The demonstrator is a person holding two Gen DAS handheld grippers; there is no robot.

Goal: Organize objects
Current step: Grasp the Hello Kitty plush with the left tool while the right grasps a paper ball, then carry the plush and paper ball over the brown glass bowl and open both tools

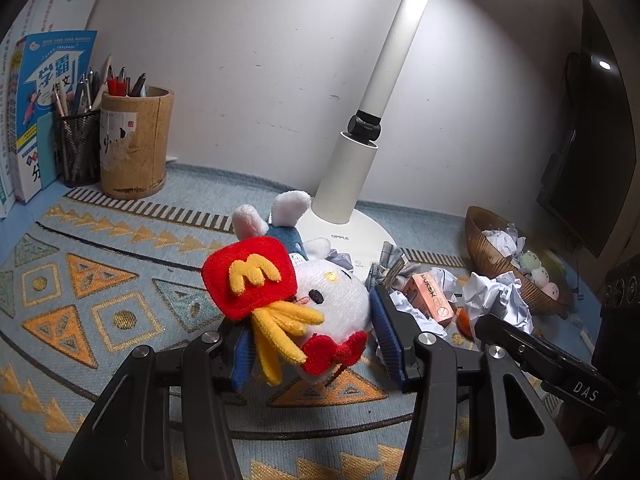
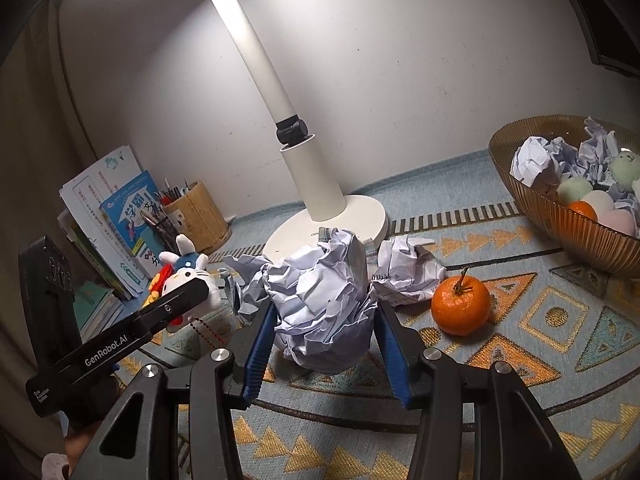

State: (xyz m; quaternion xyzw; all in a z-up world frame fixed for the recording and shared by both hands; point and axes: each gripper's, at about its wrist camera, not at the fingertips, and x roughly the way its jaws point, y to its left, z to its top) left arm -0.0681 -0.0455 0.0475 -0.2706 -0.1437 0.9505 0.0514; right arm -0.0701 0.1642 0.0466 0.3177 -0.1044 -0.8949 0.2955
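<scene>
Left gripper (image 1: 316, 340) clamped on white plush rabbit (image 1: 332, 300), blue pads pressing both flanks, red fries box and yellow fries spilling over near pad. Right gripper (image 2: 324, 340) closed around crumpled paper ball (image 2: 320, 300), wad filling gap between pads, held just above patterned mat (image 2: 560, 320). Beside it: orange (image 2: 461, 305), second paper wad (image 2: 408, 272). Beyond: white lamp base (image 2: 360, 216); ribbed bowl (image 2: 560, 224) at right holding paper, plush balls; pen holders, books far left.

OPPLE on lamp base (image 1: 370, 227); GenRobot.AI on left gripper (image 2: 168, 312)
</scene>
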